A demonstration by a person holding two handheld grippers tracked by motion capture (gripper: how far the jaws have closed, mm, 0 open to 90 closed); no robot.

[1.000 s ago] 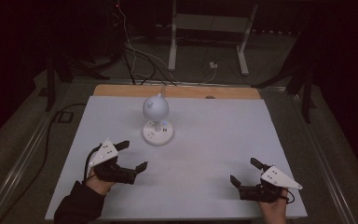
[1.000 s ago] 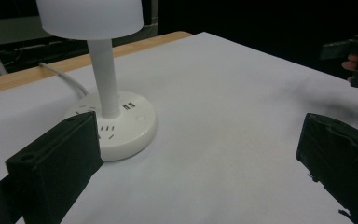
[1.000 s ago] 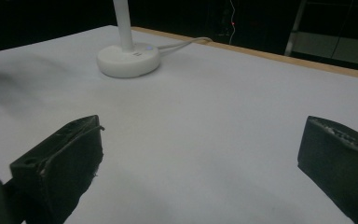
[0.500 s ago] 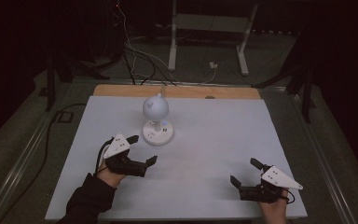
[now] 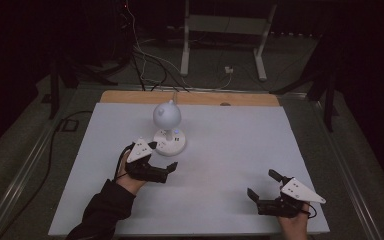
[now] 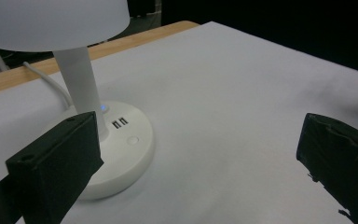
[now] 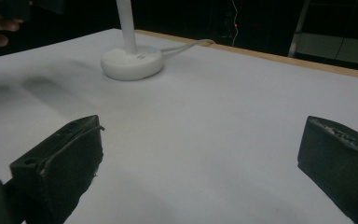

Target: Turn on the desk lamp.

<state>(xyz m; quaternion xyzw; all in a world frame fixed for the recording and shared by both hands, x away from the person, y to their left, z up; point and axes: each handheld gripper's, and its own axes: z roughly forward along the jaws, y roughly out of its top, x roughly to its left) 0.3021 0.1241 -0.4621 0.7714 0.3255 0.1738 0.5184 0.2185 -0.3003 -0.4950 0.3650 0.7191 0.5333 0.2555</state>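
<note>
Currently the left gripper (image 5: 163, 156), jaws wide and empty, sits just beside the lamp (image 5: 168, 131), seemingly not touching; the right gripper (image 5: 263, 185) rests wide open, well apart, on the worktop (image 5: 230, 145).

I see a white round-shaded desk lamp (image 5: 168, 131) with a blue indicator light, black gripper jaws, a pale grey table mat (image 5: 240, 150), and a light wooden table edge (image 5: 200, 98).

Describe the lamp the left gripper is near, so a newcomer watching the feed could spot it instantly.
Look at the white table, toward its far edge, left of centre. There stands the small white lamp: rounded shade, thin stem, round base with two USB ports and a small blue light. The open left gripper sits beside that base.
</note>
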